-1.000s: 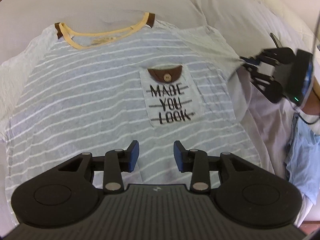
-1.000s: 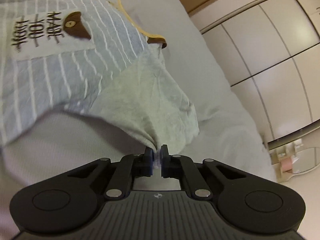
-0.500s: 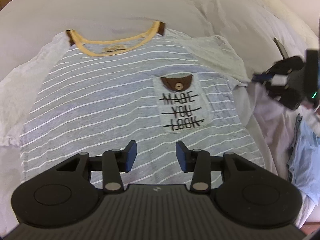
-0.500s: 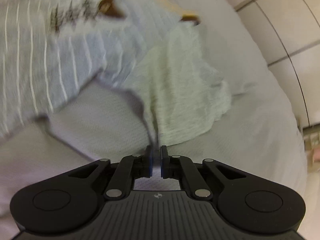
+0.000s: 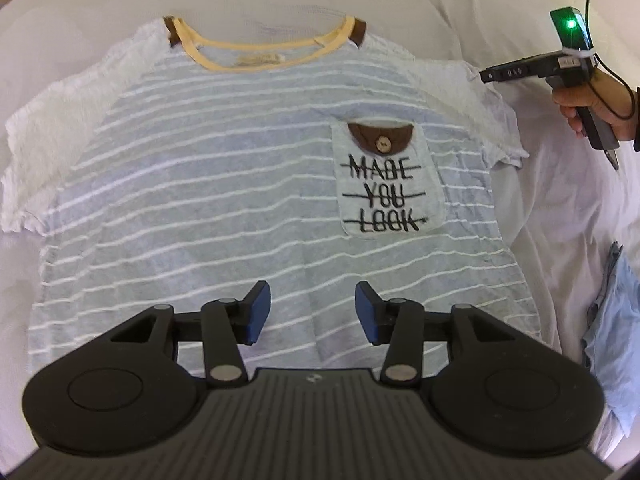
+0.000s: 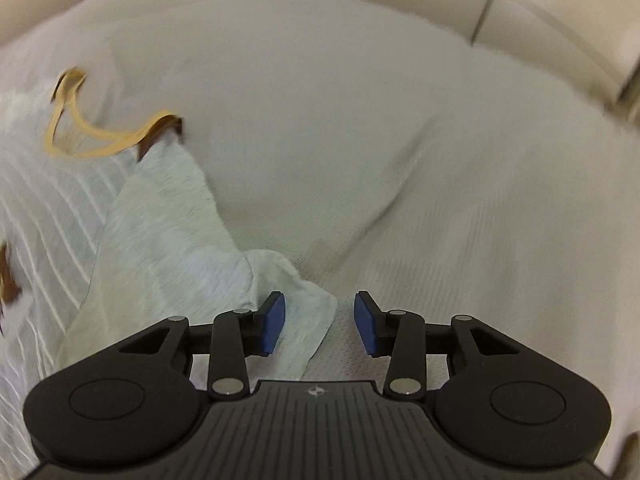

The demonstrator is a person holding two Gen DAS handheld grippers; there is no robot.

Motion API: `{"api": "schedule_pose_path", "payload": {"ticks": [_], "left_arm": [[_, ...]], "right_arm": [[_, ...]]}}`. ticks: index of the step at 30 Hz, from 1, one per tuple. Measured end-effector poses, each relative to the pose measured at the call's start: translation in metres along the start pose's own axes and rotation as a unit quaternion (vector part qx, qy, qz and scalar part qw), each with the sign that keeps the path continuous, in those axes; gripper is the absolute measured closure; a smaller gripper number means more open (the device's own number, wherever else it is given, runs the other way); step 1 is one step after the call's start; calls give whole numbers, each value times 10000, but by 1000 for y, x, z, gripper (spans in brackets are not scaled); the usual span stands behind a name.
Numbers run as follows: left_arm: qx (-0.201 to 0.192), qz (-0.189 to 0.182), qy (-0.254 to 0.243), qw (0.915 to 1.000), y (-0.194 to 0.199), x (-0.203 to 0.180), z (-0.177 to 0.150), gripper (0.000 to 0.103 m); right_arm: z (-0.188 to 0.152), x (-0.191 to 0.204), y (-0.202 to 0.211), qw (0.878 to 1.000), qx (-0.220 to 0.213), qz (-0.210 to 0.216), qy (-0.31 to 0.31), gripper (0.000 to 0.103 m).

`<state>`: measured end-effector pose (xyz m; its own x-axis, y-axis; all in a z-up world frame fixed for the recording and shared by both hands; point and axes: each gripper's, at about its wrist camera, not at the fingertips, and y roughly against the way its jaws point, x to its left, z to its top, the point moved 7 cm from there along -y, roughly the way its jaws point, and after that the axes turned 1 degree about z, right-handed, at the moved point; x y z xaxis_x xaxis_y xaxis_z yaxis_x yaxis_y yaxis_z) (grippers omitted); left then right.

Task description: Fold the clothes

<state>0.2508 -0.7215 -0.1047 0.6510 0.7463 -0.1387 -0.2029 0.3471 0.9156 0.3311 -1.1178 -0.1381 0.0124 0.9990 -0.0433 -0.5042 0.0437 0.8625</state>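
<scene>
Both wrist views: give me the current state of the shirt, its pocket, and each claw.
Striped T-shirt: spread flat, face up, unfolded.
Right sleeve: lying loose on the bed sheet, not gripped.
Chest pocket: flap buttoned.
Left claw: open, empty, over the hem.
Right claw: open, empty, at the sleeve's edge.

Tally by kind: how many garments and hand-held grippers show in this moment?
Striped T-shirt: 1
Light blue garment at the bed's edge: 1
Hand-held grippers: 2, left and right, both open
Total: 4
</scene>
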Motion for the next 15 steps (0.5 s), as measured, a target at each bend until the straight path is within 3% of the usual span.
{"api": "schedule_pose_path", "payload": {"ticks": [2, 3, 4, 5, 9, 14, 15], "left_arm": [[23, -59, -81, 9999, -4, -7, 4, 62], [27, -91, -128, 9999, -6, -11, 6, 62], [27, -113, -164, 9998, -8, -14, 8, 62], [20, -123, -183, 9998, -8, -15, 10, 62], [-5, -163, -259, 9995, -11, -21, 19, 61], [-26, -174, -343, 9993, -10, -27, 25, 61], [-20, -164, -343, 9993, -9, -26, 24, 61]], "right_arm": [[-6, -8, -2, 9986, -10, 312, -433, 62], [-10, -10, -2, 9967, -47, 471, -658, 79], [-12, -13, 2, 9949, -115, 541, -847, 103], [-13, -16, 6, 9929, -195, 580, -1022, 103], [-16, -21, 42, 9906, -649, -676, -999, 103], [-26, 7, 48, 9925, -339, -1026, -577, 98], [-24, 7, 52, 9908, -482, -1141, -541, 96]]}}
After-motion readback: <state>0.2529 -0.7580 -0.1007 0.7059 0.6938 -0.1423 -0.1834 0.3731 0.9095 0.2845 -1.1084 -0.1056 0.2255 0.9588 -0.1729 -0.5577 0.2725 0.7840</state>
